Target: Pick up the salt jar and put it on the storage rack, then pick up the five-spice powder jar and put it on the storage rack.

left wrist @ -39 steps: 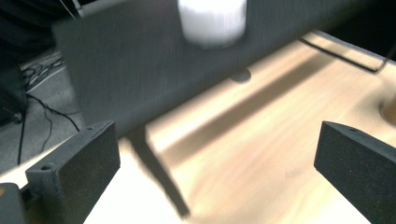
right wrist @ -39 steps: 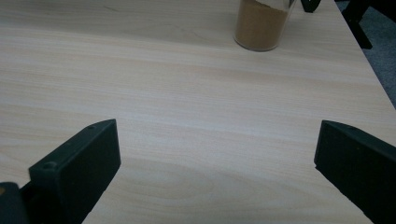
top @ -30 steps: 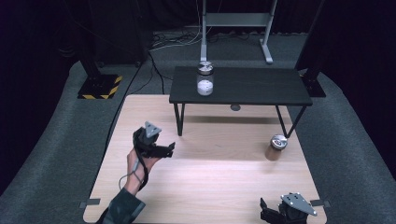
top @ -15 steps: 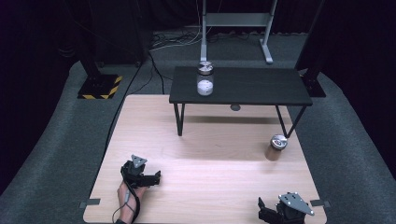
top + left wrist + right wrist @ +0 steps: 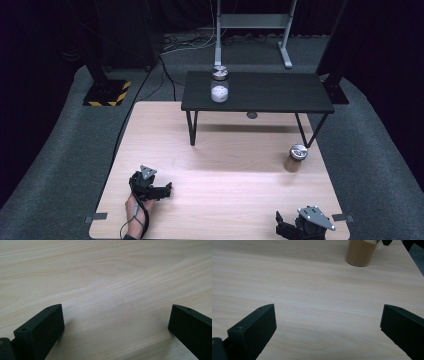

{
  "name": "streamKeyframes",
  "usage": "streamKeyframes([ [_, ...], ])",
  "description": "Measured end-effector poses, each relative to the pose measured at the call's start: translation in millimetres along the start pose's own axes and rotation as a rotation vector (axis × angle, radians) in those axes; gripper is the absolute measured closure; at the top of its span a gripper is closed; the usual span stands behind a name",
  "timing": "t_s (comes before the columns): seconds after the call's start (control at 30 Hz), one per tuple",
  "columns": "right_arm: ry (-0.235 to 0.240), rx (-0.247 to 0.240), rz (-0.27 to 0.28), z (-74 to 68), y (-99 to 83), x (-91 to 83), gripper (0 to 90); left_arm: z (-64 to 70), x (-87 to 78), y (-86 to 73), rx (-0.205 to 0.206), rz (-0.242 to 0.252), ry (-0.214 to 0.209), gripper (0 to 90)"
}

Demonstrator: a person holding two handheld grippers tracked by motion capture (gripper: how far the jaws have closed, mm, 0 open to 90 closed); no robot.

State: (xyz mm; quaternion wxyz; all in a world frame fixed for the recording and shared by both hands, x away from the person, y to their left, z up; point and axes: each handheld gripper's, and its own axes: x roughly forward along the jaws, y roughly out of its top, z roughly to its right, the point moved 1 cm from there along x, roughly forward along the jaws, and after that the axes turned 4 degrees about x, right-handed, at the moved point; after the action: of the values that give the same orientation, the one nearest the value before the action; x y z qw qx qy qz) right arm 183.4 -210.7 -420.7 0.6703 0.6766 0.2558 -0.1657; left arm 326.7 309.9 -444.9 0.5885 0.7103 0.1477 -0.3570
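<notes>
Near the right edge of the high view, the clear glass jar of brown powder with a metal lid [image 5: 295, 158] stands on the pale wooden tabletop [image 5: 225, 190], beside a leg of the small black metal-legged table [image 5: 260, 92]. The right gripper [image 5: 280, 222] sits at the lower right, jaws spread wide; its own view has the jar at the top edge. A good approach probably goes straight forward, jaws level, closing around the glass below the lid (off-centre contact could tip it). The left gripper [image 5: 167, 189], at lower left, also gapes over bare wood. A second clear jar holding white powder [image 5: 219, 87] stands on the black table. Grey carpet and dark curtains surround everything.
</notes>
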Motion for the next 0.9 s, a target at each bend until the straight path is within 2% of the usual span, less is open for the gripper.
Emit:
streamKeyframes([
  [0.27,-0.003,-0.002,0.006,-1.7,0.4,-0.9,0.0,0.1,0.0,-0.1,0.000,0.000,0.000,0.2],
  [0.5,0.005,0.015,0.019,-1.0,0.7,-3.0,0.0,0.0,0.0,-0.1,0.001,0.000,0.000,0.2],
  [0.9,-0.025,0.021,0.000,-2.0,8.2,4.0,0.0,0.1,0.3,0.2,0.002,0.001,-0.001,0.3],
])
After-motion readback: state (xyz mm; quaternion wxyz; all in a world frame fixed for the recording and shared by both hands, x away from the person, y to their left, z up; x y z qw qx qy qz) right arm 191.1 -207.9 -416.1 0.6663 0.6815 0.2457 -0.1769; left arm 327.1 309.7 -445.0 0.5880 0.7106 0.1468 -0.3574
